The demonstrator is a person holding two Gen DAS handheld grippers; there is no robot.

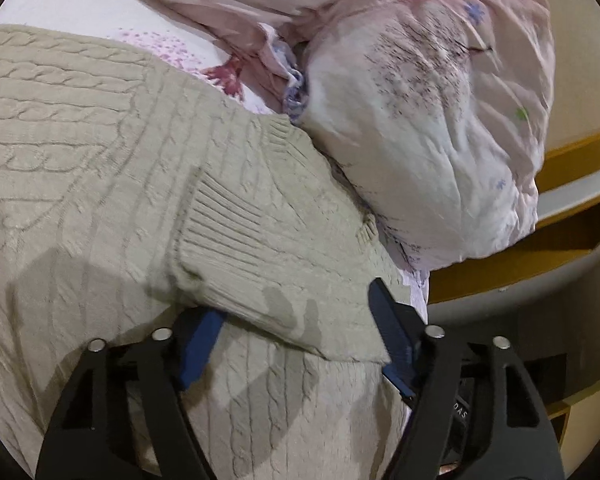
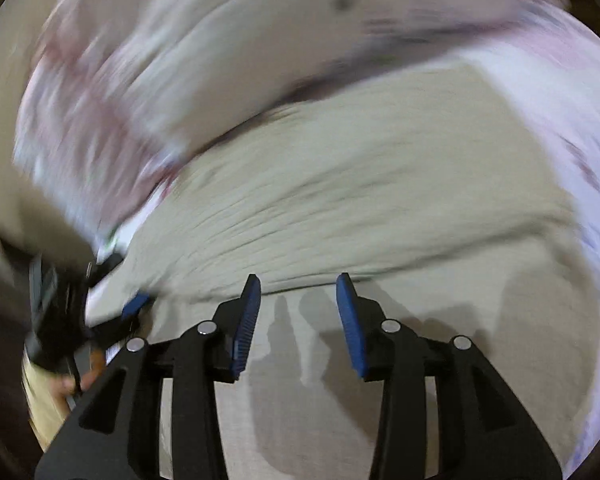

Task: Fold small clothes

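Observation:
A beige cable-knit sweater point(image 1: 100, 152) lies spread on the bed. One sleeve with a ribbed cuff point(image 1: 228, 248) is folded over the body. My left gripper point(image 1: 296, 320) is open, its blue pads wide apart on either side of the folded sleeve edge, which lies over the left pad. In the blurred right wrist view the sweater point(image 2: 360, 184) fills the middle. My right gripper point(image 2: 298, 304) is open and empty just above the knit. The left gripper point(image 2: 136, 304) shows at the far left of that view.
A pink and white flowered duvet point(image 1: 420, 100) is bunched against the sweater's far right side. The white flowered sheet point(image 1: 80, 4) shows beyond it. A yellow wooden bed frame point(image 1: 572, 160) and the bed's edge lie to the right.

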